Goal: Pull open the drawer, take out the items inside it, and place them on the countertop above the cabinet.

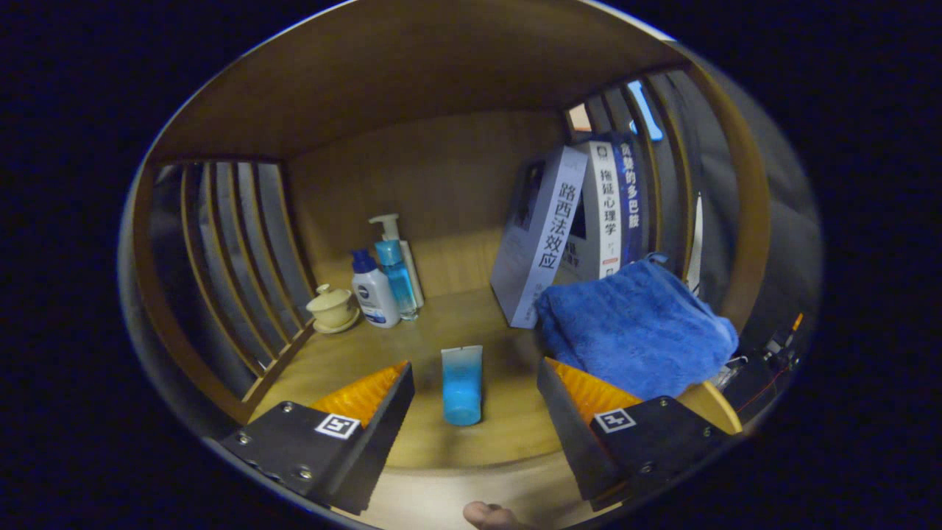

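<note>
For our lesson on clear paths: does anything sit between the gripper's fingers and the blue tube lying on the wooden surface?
Nothing visible does. The blue tube lies on the wooden surface between the open fingers of the gripper, touched by neither. The blue towel sits beside the right finger, off that line.

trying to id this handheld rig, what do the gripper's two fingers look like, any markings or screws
The gripper has two wedge-shaped fingers with ribbed inner pads. Each finger has a flat plate on top carrying a small square black-and-white marker and a few round screws.
</note>
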Motion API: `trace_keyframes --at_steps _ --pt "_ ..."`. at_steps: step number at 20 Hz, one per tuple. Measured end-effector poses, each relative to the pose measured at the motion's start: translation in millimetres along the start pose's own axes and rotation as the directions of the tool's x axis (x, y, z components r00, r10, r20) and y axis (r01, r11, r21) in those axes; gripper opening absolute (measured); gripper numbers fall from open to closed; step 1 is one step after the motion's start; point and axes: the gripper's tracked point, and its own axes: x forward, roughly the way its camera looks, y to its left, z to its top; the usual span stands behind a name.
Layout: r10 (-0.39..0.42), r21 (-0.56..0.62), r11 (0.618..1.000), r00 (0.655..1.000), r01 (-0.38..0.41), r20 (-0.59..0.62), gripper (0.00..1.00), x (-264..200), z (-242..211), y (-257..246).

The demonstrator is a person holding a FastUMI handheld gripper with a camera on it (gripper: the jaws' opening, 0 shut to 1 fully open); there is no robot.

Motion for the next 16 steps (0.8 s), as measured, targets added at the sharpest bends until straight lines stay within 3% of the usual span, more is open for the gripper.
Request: trace_keyframes --at_steps 9,16 --pt "0.072 -0.088 0.994 0.982 -0.058 0.174 1.0 -133 19 0" --pt "0.09 -0.12 0.991 0.969 -0.063 0.232 1.0 -220 -18 -9"
